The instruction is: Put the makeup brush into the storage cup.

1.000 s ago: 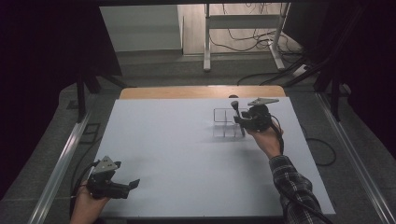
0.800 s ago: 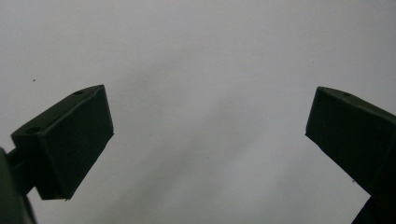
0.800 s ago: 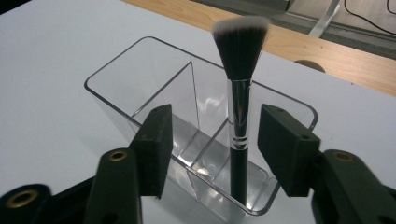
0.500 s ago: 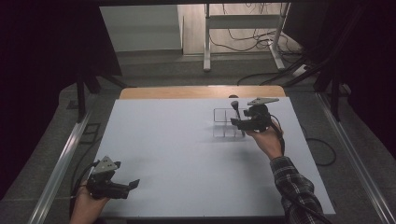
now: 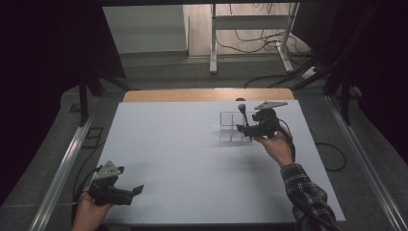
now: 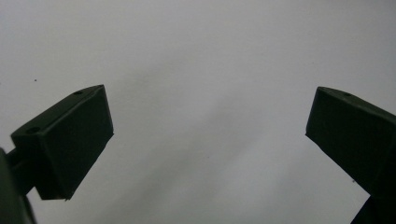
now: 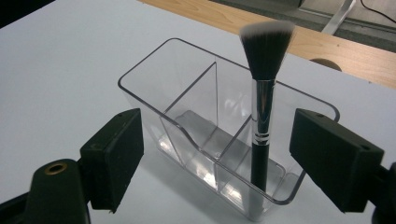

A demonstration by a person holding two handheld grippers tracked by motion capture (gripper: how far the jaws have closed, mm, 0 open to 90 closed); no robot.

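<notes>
A clear plastic organizer (image 7: 154, 70) with several compartments stands on the white table at the right rear (image 5: 230, 129). A black makeup brush (image 7: 260, 116) with a silver ferrule stands upright in its right end compartment, bristles up (image 5: 243, 111). My right gripper (image 7: 217, 149) sits just in front of the organizer (image 5: 242, 129). It is open: its jaws have just been opening, and the brush stands between them with neither pad touching it. My left gripper (image 5: 136, 190) rests at the table's near left corner, open, with bare table between its jaws (image 6: 208, 135).
The white table top (image 5: 183, 159) ends at a wooden strip (image 5: 207, 95) along its far edge. Metal rails run along both sides. A stand and loose cables lie on the floor beyond the table.
The right gripper's jaws have parted from the brush handle, and the hand has eased back slightly toward the near side. The brush stays upright in the organizer. The left hand has not moved.
</notes>
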